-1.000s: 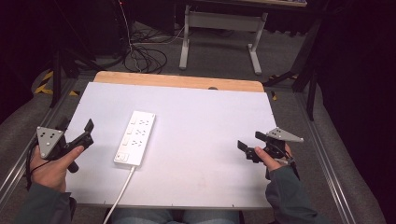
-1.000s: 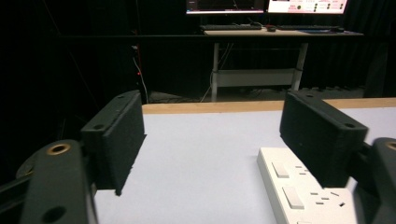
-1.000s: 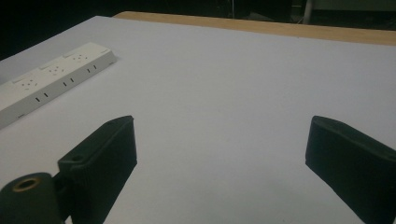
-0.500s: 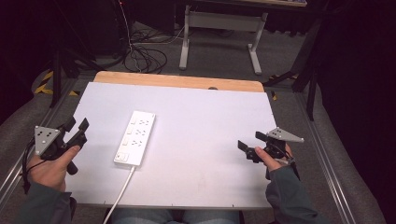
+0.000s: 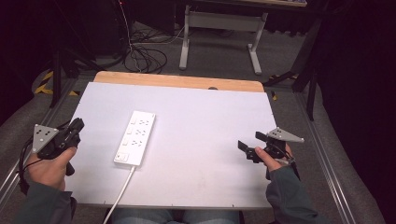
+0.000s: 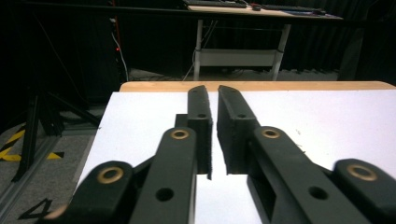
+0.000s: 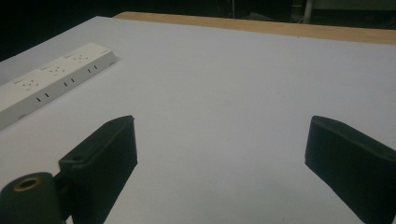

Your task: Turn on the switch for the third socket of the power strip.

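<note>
Two hand-held grippers [image 5: 74, 128] [image 5: 250, 145] at table edges [image 5: 196, 84]

Power strip [image 5: 134, 137] on table [image 5: 205, 121], left

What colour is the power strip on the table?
White, with a white cord; the power strip shows best in the high view.

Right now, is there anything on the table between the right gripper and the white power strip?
No. In the high view, only bare white tabletop lies between the right gripper and the power strip; the right gripper view agrees.
</note>
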The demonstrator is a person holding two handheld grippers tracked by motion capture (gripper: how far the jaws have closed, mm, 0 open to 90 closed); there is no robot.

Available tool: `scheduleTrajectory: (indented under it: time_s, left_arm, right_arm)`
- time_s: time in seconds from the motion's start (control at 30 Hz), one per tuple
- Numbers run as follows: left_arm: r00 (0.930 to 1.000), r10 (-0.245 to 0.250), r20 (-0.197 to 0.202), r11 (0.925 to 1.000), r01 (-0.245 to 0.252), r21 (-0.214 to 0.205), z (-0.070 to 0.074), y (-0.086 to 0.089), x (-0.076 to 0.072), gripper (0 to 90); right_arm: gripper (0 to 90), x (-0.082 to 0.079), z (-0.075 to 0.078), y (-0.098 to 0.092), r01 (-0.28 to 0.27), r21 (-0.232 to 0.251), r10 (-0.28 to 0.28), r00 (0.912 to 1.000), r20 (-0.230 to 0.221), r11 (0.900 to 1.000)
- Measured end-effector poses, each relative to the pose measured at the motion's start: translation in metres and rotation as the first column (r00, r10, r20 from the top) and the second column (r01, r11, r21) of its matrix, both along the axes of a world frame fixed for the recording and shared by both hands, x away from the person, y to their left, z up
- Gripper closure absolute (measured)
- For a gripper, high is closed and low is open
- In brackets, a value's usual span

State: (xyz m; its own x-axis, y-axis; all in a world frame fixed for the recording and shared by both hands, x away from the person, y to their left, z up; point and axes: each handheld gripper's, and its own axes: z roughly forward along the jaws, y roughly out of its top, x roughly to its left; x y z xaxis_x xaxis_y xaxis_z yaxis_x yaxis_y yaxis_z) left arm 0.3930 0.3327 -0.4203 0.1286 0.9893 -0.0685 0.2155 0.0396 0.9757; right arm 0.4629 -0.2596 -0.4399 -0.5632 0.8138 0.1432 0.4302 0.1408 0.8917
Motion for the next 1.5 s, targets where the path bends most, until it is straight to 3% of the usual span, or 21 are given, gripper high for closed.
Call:
scheduleTrajectory:
  time_s: [0.3,0.63,0.87,1.1,1.5]
  left_arm:
    - [1.0000,-0.003,-0.003,1.0000,0.003,-0.002,0.002,0.001,0.000,89.9]
    - [0.9995,-0.024,-0.023,0.9989,0.025,0.040,0.002,-0.002,0.008,90.0]
    - [0.9984,-0.048,-0.031,0.9968,0.050,0.063,0.003,-0.008,0.016,90.0]
    - [0.9969,-0.062,-0.048,0.9960,0.065,0.061,0.002,-0.011,0.023,90.0]
    - [0.9934,-0.091,-0.069,0.9888,0.098,0.112,0.000,-0.022,0.040,90.0]
  right_arm:
    - [9.8,-0.001,0.000,0.000,-0.001,0.002,0.001,1.0000,0.000,1.0000]
    - [9.8,-0.001,0.000,0.000,-0.001,0.000,0.001,1.0000,0.000,1.0000]
    - [9.8,-0.001,0.000,0.000,-0.001,0.001,0.001,1.0000,-0.001,1.0000]
    - [10.0,-0.002,0.000,0.000,-0.001,-0.005,0.001,1.0000,-0.001,1.0000]
    - [10.3,-0.002,0.000,-0.002,-0.002,-0.007,0.002,1.0000,-0.004,1.0000]
